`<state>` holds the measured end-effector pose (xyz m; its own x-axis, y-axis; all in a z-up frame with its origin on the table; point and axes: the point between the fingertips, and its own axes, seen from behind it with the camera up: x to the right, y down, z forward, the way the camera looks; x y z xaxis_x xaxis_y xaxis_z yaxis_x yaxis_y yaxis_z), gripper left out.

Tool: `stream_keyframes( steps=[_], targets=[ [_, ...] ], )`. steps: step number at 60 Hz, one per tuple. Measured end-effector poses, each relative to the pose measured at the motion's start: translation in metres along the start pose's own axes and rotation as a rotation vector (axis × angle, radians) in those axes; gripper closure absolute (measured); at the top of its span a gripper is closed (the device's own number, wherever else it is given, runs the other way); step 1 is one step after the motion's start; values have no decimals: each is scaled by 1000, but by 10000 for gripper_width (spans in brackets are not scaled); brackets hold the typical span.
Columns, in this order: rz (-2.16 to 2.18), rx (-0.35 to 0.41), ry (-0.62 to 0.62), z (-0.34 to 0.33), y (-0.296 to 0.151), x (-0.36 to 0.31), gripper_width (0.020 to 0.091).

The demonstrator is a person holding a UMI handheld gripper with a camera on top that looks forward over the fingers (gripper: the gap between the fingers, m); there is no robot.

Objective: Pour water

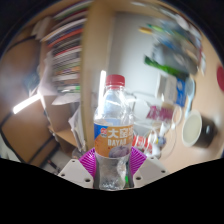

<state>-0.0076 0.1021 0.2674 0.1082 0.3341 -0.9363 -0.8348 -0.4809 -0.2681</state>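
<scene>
A clear plastic water bottle (113, 125) with a red cap and an orange and blue label stands upright between my fingers. My gripper (112, 166) is shut on its lower body, with a purple pad (90, 162) pressing each side. The bottle looks lifted, with the table behind and below it. A dark mug (196, 129) stands on the table beyond the bottle to the right. A pale cup (142, 139) shows just right of the bottle, partly hidden by it.
A wooden table (172, 150) carries boxes and packets (176, 95) behind the mug. Bookshelves (68, 45) fill the wall to the left. A chair frame (30, 100) sits lower left.
</scene>
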Motion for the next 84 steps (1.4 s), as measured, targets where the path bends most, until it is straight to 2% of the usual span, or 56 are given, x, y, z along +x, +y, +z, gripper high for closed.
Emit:
stream_keyframes(
  steps=[6,12,16,18,23,27,40,45,47,55,66,68,70,73,84],
  targets=[
    [-445,125,64,-33,-79,-21,707],
    [-854,251,262,-65,-154,-26,705],
    [-1045,307,377,-96,-205,5,706],
    [-1100,322,466,-97,-215,16,706],
    [-1188,335,598,-114,-246,66,705],
    [-1229,312,682,-123,-266,114,704],
    [-1277,182,763,-126,-261,211,705],
    [-1246,154,783,-133,-255,236,697],
    [-1267,177,752,-132,-257,230,702],
    [-1349,163,729,-134,-252,228,678],
    [-1317,141,768,-133,-255,231,550],
    [-1311,110,799,-136,-255,237,482],
    [-1297,80,834,-141,-254,243,379],
    [-1269,72,852,-149,-250,243,247],
    [-1247,63,835,-190,-216,210,254]
  ],
)
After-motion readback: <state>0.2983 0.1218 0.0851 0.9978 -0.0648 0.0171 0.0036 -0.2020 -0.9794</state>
